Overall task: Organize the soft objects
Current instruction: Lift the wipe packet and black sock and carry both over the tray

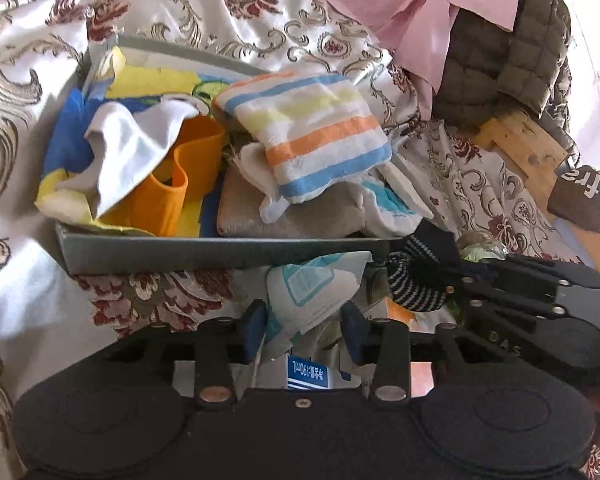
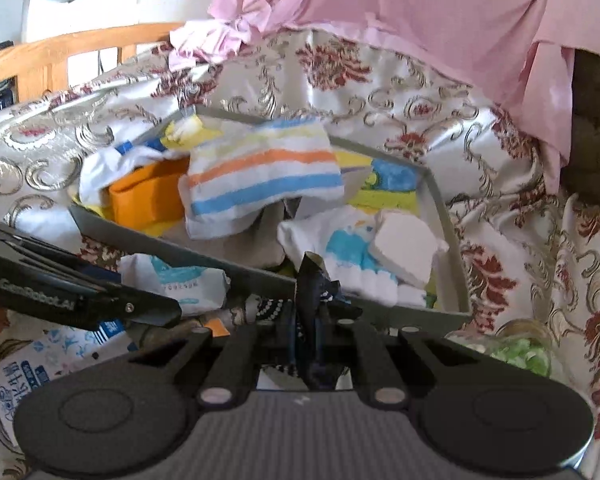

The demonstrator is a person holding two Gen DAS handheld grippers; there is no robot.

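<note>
"GenRobot.AI" is printed on the left claw (image 2: pixel 156 312); a carton under it reads "190mL". Ahead of both claws, the grey tray (image 1: pixel 220 250) holds a striped towel (image 1: pixel 312 136), orange cloth (image 1: pixel 180 176) and white cloths. The left claw (image 1: pixel 304 328) stands spread around a white-and-teal packet (image 1: pixel 312 288). The right claw (image 2: pixel 306 332) is clamped on a dark striped sock (image 2: pixel 312 280) at the tray's near rim.
</note>
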